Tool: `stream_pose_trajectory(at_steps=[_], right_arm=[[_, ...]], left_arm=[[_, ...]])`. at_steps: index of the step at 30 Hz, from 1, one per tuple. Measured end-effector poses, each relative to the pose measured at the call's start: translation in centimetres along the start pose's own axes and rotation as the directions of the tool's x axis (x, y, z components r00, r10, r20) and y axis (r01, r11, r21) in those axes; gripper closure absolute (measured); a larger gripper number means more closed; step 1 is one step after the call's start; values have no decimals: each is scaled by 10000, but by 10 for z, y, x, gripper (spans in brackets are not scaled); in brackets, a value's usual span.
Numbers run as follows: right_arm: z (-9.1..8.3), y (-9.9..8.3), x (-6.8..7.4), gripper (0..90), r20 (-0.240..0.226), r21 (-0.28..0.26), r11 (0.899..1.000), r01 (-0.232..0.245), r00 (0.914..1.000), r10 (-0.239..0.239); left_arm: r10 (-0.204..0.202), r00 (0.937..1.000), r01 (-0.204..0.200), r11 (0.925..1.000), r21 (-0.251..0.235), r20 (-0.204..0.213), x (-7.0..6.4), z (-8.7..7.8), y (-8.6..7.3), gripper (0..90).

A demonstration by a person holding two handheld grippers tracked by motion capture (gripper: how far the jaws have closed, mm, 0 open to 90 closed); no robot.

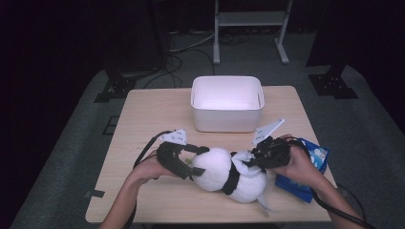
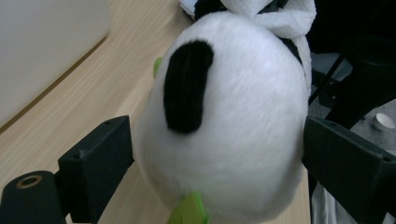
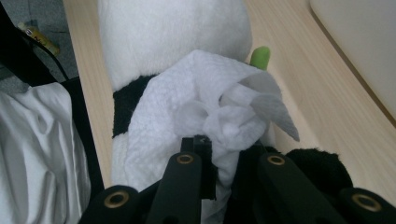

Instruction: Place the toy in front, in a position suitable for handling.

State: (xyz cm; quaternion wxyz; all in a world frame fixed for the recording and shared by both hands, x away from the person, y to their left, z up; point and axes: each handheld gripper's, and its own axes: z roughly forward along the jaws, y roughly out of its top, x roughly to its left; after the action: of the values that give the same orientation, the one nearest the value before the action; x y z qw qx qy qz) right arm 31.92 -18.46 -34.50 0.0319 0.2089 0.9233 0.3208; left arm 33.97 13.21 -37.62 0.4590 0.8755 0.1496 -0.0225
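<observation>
A black-and-white plush panda (image 1: 224,174) lies on its side on the wooden table (image 1: 143,124). My left gripper (image 1: 198,161) straddles its round white head (image 2: 233,116), one jaw pressed against each side. A green tag (image 2: 189,210) pokes out under the head. My right gripper (image 1: 255,160) is over the panda's middle, shut on a crumpled white tissue (image 3: 219,102) that rests against the plush body (image 3: 163,32). In the right gripper view the gripper (image 3: 224,149) has its two jaws close together with the tissue pinched between them.
A white rectangular bin (image 1: 227,121) stands open behind the panda at the table's middle back. A blue packet (image 1: 313,157) lies under the right hand near the right edge. Bare wood shows at the left and front of the table.
</observation>
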Motion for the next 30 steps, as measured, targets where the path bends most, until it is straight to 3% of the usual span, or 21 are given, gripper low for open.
stream_pose_trajectory(at_steps=[13,19,21,25,30], right_arm=[[-6,-20,-2,832,-127,309,9988,-373,9992,377],[-7,-29,-4,833,-342,415,9978,-520,9980,534],[-8,-32,-4,832,-467,371,9978,-543,9973,561],[-10,-34,-3,832,-541,136,9979,-638,9965,644],[-9,-35,-3,832,-847,-385,9962,-787,9936,753]], left_arm=[[-508,9964,502,9987,97,686,8,14,-12,23],[-577,9878,546,9982,255,1448,9,26,-17,22],[-348,9807,345,9994,50,1923,7,30,-17,120],[-206,9852,286,9986,-443,1704,4,25,-12,266],[72,9908,25,9974,-715,1350,3,12,-4,309]])
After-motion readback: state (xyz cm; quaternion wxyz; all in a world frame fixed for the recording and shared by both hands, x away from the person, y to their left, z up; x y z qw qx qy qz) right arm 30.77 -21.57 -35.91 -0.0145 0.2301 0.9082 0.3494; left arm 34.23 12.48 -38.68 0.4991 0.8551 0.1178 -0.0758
